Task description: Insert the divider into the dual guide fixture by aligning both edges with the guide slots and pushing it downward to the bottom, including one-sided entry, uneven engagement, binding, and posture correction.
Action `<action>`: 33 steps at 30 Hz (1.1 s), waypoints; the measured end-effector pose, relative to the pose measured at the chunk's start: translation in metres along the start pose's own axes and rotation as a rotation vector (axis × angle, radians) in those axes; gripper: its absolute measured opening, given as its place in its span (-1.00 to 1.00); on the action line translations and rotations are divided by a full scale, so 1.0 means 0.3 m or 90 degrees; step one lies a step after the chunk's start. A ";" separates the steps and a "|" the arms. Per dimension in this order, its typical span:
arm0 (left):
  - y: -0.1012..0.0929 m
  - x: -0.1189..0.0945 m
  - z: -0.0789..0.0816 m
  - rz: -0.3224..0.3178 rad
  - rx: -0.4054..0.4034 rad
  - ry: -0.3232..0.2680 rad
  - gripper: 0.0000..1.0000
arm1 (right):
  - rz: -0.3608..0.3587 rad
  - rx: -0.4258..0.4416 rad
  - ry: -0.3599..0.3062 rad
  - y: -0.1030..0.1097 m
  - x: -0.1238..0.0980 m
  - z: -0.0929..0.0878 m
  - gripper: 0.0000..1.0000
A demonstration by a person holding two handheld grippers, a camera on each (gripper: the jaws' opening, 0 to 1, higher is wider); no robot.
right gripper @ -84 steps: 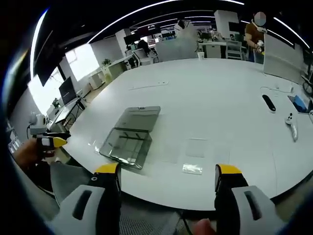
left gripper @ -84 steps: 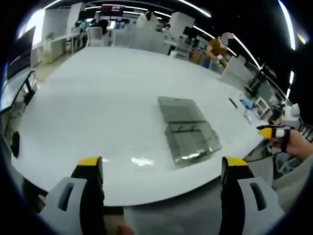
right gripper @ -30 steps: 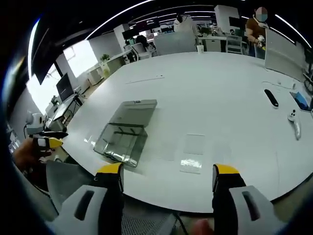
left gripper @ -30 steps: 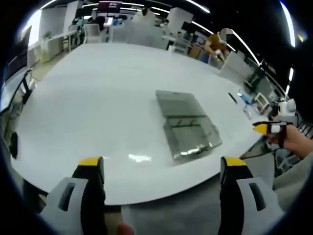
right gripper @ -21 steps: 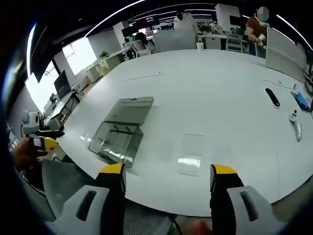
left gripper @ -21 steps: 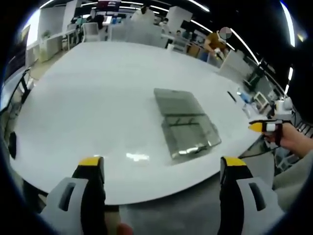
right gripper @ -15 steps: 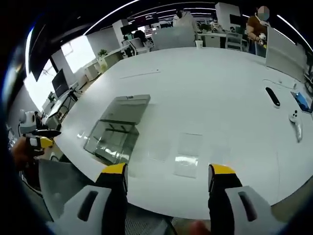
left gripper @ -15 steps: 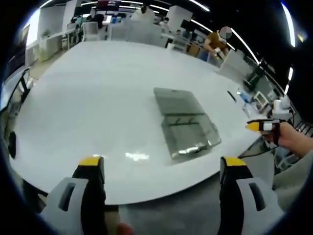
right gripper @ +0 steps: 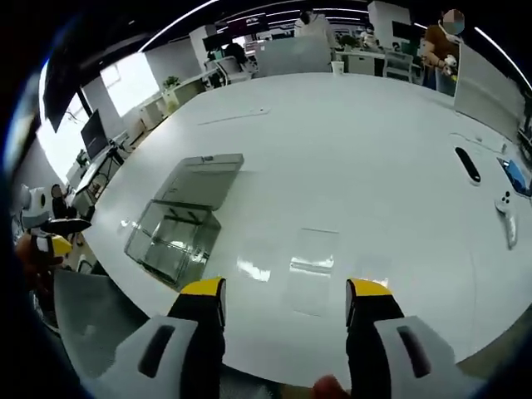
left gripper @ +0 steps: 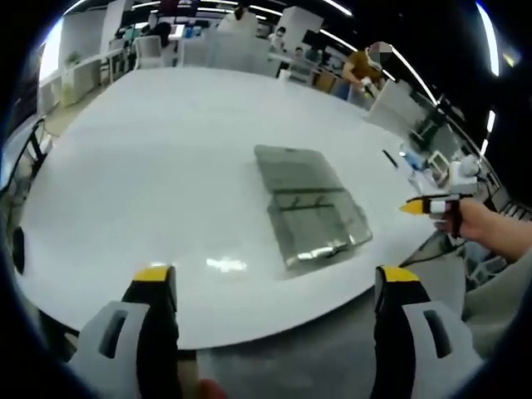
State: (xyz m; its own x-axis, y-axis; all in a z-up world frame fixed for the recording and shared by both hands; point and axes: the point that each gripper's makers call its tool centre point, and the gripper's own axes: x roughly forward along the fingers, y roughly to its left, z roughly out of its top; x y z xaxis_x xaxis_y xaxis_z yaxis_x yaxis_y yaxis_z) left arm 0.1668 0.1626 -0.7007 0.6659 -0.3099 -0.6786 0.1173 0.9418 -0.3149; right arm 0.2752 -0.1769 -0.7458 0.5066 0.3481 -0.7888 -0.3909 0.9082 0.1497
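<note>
The divider (right gripper: pixel 312 270) is lying flat on the tabletop (right gripper: pixel 374 166), just right of the fixture (right gripper: pixel 179 220), untouched. The right tool (right gripper: pixel 284 309), jaws open and empty, is closing in above it, suggesting pickup is next. The left tool (left gripper: pixel 274 287) is hovering open.

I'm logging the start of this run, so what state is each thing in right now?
Left tool: open, empty, held off the table edge.
Right tool: open, empty, over the table's near edge.
Divider: clear sheet lying flat on the table, not inserted.
Guide fixture: clear box standing on the table, nothing in its slots.
Clear lid-like panel: lying flat behind the fixture.
Table: white, glossy.
</note>
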 end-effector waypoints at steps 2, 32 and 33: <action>-0.008 0.001 0.001 -0.004 0.004 0.002 0.96 | -0.007 -0.007 0.005 -0.008 0.011 0.000 0.05; -0.017 0.035 0.001 -0.015 0.019 0.018 0.96 | -0.047 -0.010 0.076 -0.083 0.166 -0.045 -0.18; -0.016 0.036 0.000 -0.015 0.018 0.019 0.96 | -0.049 -0.007 0.079 -0.088 0.172 -0.049 -0.18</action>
State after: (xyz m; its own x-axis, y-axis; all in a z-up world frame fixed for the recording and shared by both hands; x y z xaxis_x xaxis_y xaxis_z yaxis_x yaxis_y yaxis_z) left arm 0.1734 0.1547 -0.7065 0.6399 -0.3356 -0.6913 0.1542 0.9374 -0.3123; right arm 0.3004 -0.1862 -0.7992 0.4371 0.2461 -0.8651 -0.3629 0.9283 0.0807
